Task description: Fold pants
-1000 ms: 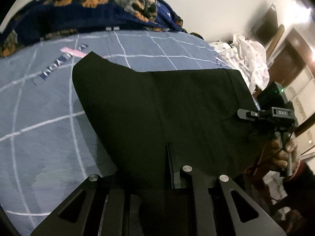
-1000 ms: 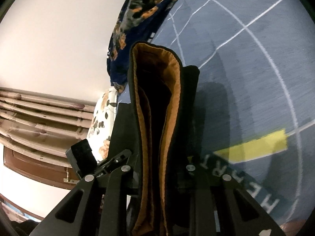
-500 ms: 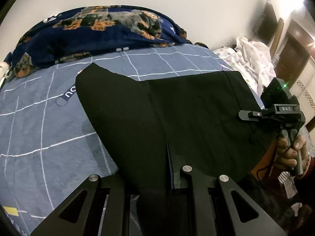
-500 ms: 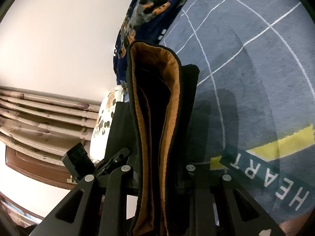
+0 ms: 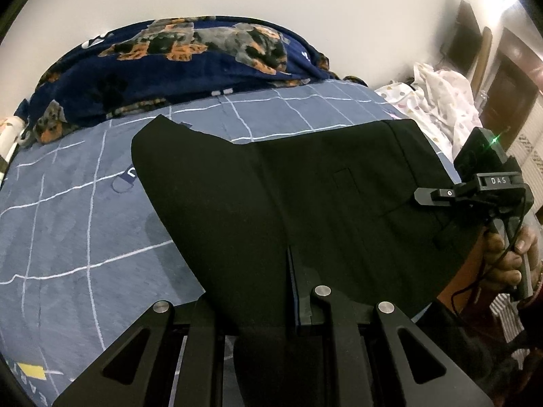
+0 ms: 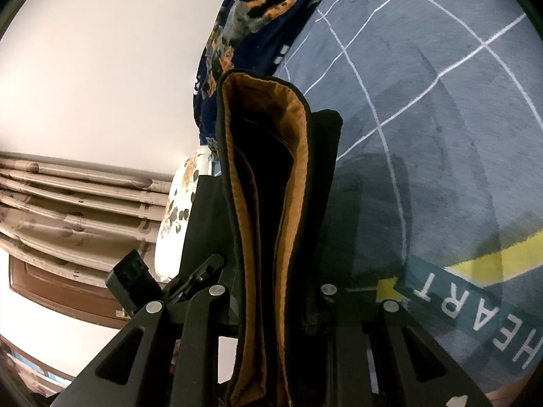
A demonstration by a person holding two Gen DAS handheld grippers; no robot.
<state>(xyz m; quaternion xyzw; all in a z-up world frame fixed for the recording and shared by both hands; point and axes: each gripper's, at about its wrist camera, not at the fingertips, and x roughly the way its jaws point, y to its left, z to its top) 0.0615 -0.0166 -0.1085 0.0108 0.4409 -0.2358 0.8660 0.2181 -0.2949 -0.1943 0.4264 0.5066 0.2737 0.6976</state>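
Black pants (image 5: 305, 196) held up over the bed (image 5: 68, 224), stretched flat between both grippers, long axis running left-right in the left view, waistband end at right. Left hand-held gripper (image 5: 295, 305) pinches one edge; right hand-held gripper (image 6: 271, 305) clamps the brown-lined waistband. Bed beneath is bare; dog-print blanket (image 5: 169, 61) at far edge, white clothes (image 5: 441, 101) at right.

Black pants (image 5: 305, 196), tan-lined; blue bedsheet (image 5: 68, 230) with white grid.
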